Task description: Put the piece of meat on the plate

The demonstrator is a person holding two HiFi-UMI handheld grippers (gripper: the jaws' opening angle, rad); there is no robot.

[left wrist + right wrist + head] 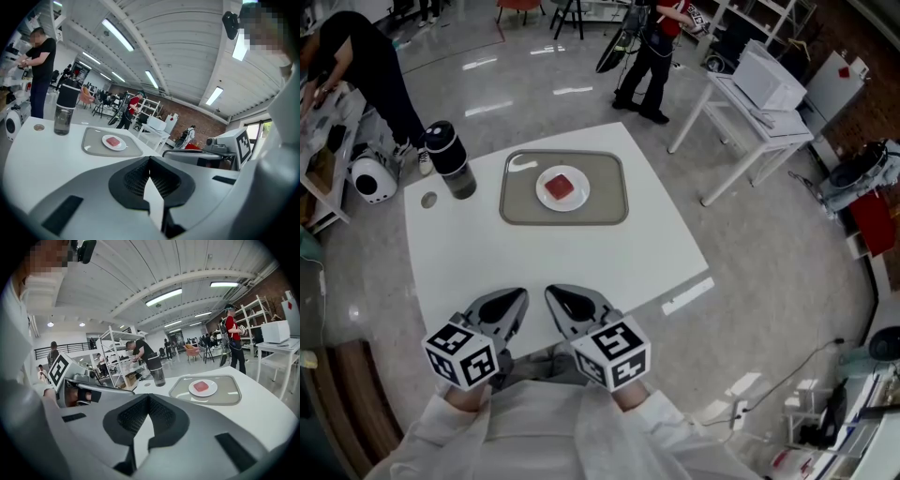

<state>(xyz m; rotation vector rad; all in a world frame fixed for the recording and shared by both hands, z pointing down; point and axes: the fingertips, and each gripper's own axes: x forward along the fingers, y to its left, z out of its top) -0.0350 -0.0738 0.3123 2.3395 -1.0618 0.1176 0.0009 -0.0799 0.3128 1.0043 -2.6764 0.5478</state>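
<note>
A red piece of meat lies on a small white plate, which rests in a grey tray at the far middle of the white table. Both gripper views show the same: meat on plate, and meat on plate. My left gripper and right gripper hover side by side over the table's near edge, well short of the tray. Each points toward it. The left gripper and the right gripper are both shut with nothing between the jaws.
A dark lidded bottle stands at the table's far left, with a small round disc beside it. Another white table carrying a white box stands off to the right. People stand on the floor beyond and to the left.
</note>
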